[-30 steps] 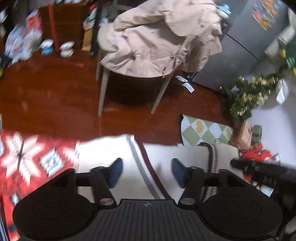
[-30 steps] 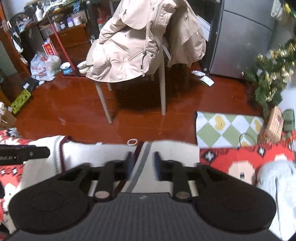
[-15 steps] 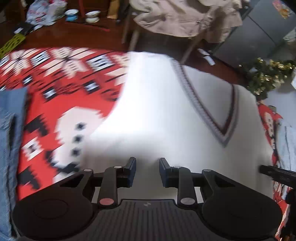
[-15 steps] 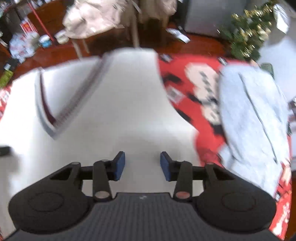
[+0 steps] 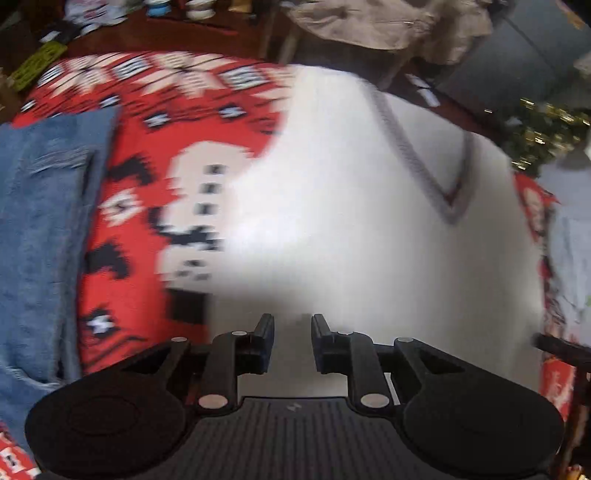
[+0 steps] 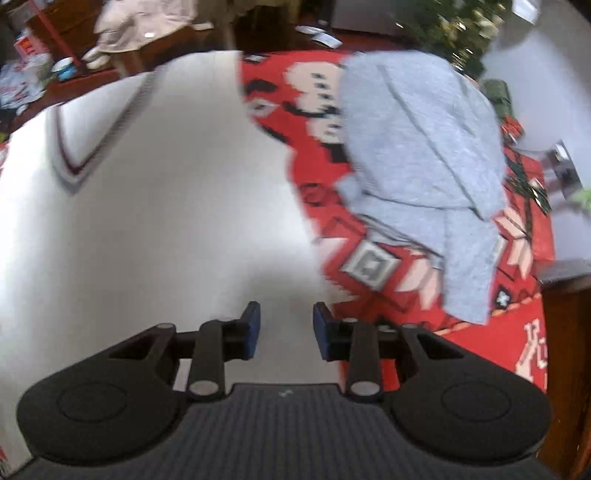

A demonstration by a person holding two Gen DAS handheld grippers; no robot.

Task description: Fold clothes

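Observation:
A white V-neck sweater [image 5: 351,221] lies spread flat on a red patterned blanket [image 5: 140,229], its striped collar [image 5: 443,199] toward the far side. My left gripper [image 5: 293,325] hovers over the sweater's near left part. Its jaws are closing, a narrow gap remains, and white cloth shows in that gap. In the right wrist view the same sweater [image 6: 166,203] fills the left half. My right gripper [image 6: 286,314] stands over its near right edge, where it meets the blanket [image 6: 388,266]. Its blue pads are apart, and white cloth shows between them.
Blue jeans [image 5: 44,221] lie left of the sweater and a grey garment [image 6: 417,140] lies to its right, both on the blanket. Beyond are the dark wooden floor, a chair with a beige jacket [image 5: 388,22] and a tinsel-trimmed small tree [image 5: 546,136]. A wooden edge [image 6: 565,332] stands at the right.
Both grippers pulled back from the sweater's far collar edge to its near part and tipped downward. Both jaws narrowed, the left much more. The sweater now lies spread out in view.

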